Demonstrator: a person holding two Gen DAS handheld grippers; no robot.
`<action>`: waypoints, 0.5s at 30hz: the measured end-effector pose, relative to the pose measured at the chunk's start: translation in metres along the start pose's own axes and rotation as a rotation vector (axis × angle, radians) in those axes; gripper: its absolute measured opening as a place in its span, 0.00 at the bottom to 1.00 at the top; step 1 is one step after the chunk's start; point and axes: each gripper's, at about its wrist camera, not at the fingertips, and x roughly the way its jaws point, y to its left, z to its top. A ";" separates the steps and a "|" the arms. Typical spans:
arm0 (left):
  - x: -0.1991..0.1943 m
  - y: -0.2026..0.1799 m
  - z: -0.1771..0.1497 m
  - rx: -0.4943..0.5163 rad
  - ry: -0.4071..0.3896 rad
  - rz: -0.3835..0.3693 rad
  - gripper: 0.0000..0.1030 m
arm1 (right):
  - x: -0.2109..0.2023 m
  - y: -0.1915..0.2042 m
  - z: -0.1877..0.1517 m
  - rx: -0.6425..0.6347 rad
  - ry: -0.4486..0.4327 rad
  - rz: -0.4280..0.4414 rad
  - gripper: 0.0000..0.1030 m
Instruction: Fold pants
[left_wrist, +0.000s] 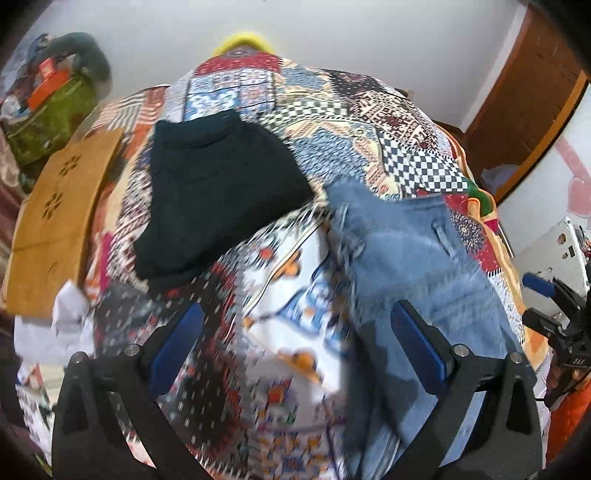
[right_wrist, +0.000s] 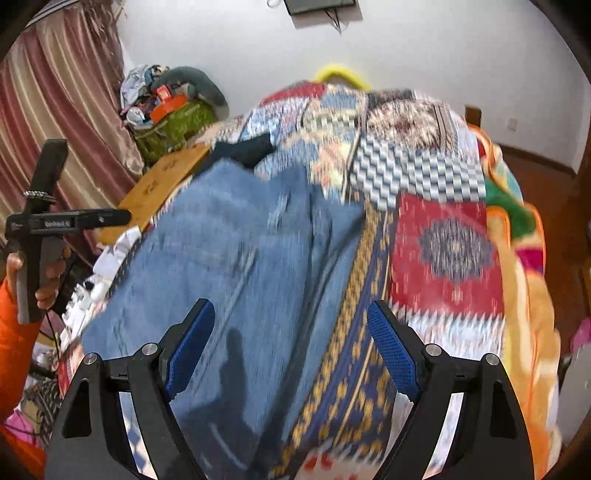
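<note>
A pair of light blue denim pants (left_wrist: 413, 258) lies spread on a bed covered by a multicoloured patchwork-print blanket (left_wrist: 388, 122), reaching from the bed's near edge up toward its middle. In the left wrist view the pants sit toward the bed's right edge; in the right wrist view they lie toward its left edge, though both pictures are blurred. A folded black cloth garment (left_wrist: 218, 192) rests further up the blanket, just beside the pants' far end. A flat tan cardboard sheet (left_wrist: 59, 214) lies along the bed's left edge. The left gripper (left_wrist: 295, 347) hangs above the blanket with its blue-padded jaws wide apart, holding nothing. The right gripper (right_wrist: 291, 347) hovers over the pants' right border, jaws likewise spread wide and empty.
</note>
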 end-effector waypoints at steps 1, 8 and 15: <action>0.007 -0.002 0.006 0.008 0.007 -0.012 1.00 | 0.003 -0.001 0.007 -0.005 -0.011 0.005 0.81; 0.066 -0.010 0.038 -0.027 0.093 -0.124 1.00 | 0.056 -0.018 0.049 0.026 0.009 0.051 0.71; 0.109 -0.025 0.048 -0.047 0.192 -0.241 0.85 | 0.114 -0.036 0.056 0.098 0.113 0.143 0.51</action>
